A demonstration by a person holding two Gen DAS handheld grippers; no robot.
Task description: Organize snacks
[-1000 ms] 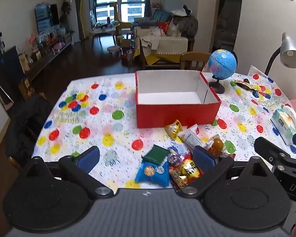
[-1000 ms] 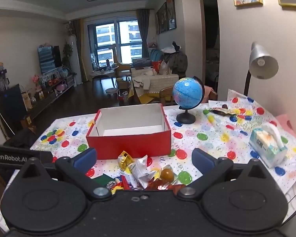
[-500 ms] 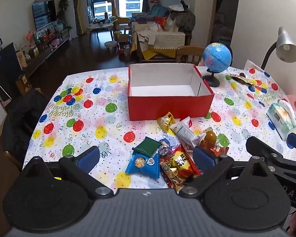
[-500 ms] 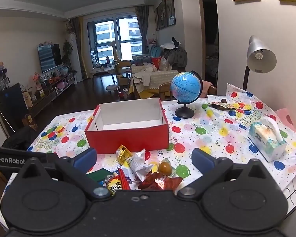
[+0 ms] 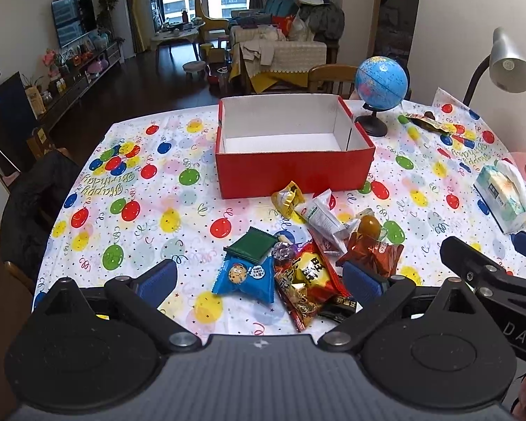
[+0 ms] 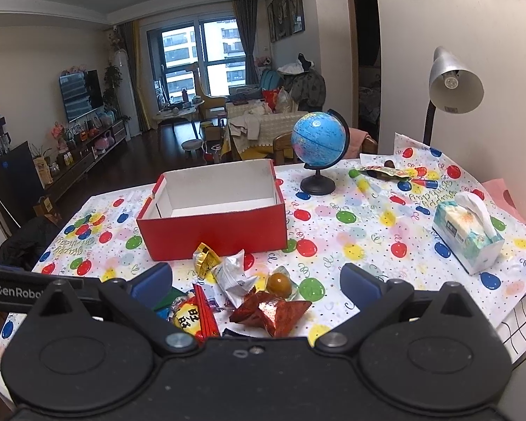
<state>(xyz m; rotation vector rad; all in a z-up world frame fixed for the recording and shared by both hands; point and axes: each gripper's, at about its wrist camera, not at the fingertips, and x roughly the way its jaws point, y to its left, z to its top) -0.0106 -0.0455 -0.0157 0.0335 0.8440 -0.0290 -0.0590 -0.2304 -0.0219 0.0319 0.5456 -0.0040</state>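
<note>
An empty red box (image 5: 294, 172) (image 6: 214, 233) with a white inside stands mid-table. In front of it lies a heap of snacks: a blue cookie packet (image 5: 247, 277), a green packet (image 5: 254, 245), a red and yellow packet (image 5: 307, 273) (image 6: 189, 319), a white wrapper (image 5: 321, 215) (image 6: 233, 277), a gold wrapper (image 5: 287, 196) (image 6: 204, 261) and a red foil packet (image 5: 371, 256) (image 6: 271, 312). My left gripper (image 5: 259, 280) is open above the heap's near side, holding nothing. My right gripper (image 6: 256, 282) is also open over the heap, empty.
A blue globe (image 5: 380, 82) (image 6: 318, 140) stands right of the box. A tissue pack (image 5: 503, 196) (image 6: 468, 233) lies at the right edge, near a desk lamp (image 6: 452, 84). More wrappers (image 6: 382, 172) sit far right. A balloon-print cloth (image 5: 140, 210) covers the table.
Both cameras have risen and tilted down a little, so more of the snack heap shows between the fingers. Nothing on the table has moved; both grippers stay open.
</note>
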